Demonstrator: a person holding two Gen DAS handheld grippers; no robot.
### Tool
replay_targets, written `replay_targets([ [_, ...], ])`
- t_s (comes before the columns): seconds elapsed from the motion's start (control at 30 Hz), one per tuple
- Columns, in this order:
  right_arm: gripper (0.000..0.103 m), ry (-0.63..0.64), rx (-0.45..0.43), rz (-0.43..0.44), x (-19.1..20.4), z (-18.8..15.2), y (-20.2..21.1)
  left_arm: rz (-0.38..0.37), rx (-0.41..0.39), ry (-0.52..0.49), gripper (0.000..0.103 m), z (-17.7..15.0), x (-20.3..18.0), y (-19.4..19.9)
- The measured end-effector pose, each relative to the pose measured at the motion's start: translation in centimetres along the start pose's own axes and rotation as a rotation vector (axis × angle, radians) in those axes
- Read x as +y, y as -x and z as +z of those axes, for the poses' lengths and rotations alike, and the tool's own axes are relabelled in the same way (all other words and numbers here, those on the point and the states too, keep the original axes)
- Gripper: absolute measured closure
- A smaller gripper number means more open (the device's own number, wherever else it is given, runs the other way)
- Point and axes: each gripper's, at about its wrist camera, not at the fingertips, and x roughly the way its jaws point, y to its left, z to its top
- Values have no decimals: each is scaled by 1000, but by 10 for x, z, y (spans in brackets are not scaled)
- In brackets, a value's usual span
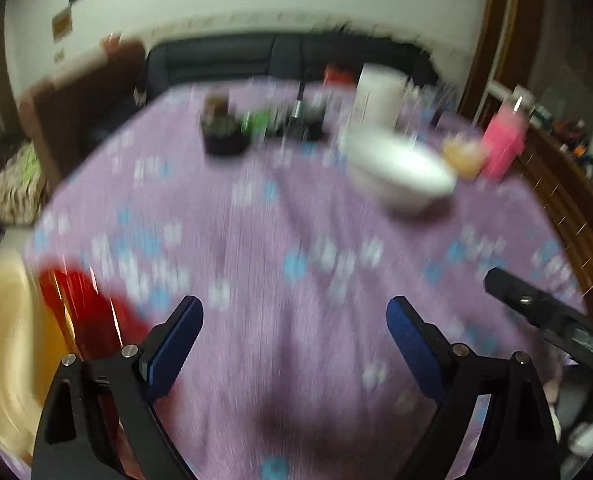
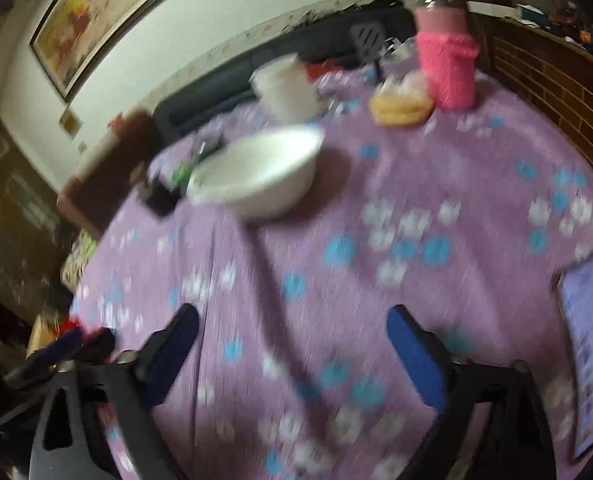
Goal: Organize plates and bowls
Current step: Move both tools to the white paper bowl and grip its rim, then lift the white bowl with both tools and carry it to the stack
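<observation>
Bowl (image 2: 256, 172), white, sits mid-bench on purple cloth (image 2: 416, 184) w/ tub (image 2: 286, 86) behind, well ahead of both grippers, left (image 1: 294, 328) & right (image 2: 292, 336), jaws apart, empty; prob stiff, glazed, slick, breakable, so pinch rim firmly.

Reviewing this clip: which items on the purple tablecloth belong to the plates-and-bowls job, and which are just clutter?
Belongs to the job:
white bowl
cream plate at the table's edge
both grippers, left gripper and right gripper, open and empty

Just lying about:
pink bottle
white container
yellowish bag
booklet
red item, too blurred to identify
</observation>
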Motion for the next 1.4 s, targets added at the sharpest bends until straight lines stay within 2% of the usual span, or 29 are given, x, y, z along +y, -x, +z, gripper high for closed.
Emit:
replay_targets([
  [0.1,26,-16,-19,-14,-8,34,-5,-50,10,6,10,40,0,-2],
  [0.17,32,-17,-8,-27,-10,53,-15,-92,56,33,10,64,4,-18],
  [0.27,32,-83,21,8,-18,72,-33,-108,139,58,10,94,8,-48],
  [0.37,32,-132,48,15,-25,88,-56,-88,175,60,11,110,5,-73],
  [0.4,32,-145,59,17,-27,91,-63,-89,186,60,13,114,3,-80],
  [0.5,37,-193,94,34,-35,101,-86,-136,237,78,28,124,-2,-104],
  [0.6,51,-236,127,59,-40,105,-104,-186,282,125,30,131,-9,-131],
  [0.63,61,-247,139,71,-41,105,-109,-190,291,135,31,133,-12,-139],
  [0.73,72,-255,165,86,-39,102,-123,-189,338,138,38,135,-23,-163],
  [0.77,78,-251,169,90,-38,100,-126,-188,356,139,48,133,-26,-171],
  [0.8,81,-249,173,94,-37,100,-128,-192,384,137,64,131,-30,-178],
  [0.83,85,-245,178,101,-36,98,-129,-203,406,136,72,128,-31,-183],
  [0.87,88,-239,181,109,-33,96,-129,-218,433,140,86,125,-34,-189],
  [0.9,89,-233,181,112,-31,95,-129,-223,449,137,91,122,-35,-191],
  [1.1,91,-168,154,98,-18,86,-104,-201,408,125,92,113,-33,-163],
  [1.23,91,-140,143,121,-7,71,-77,-167,341,73,92,99,-35,-122],
  [1.4,90,-93,131,153,8,40,-36,-143,245,18,92,63,-34,-63],
])
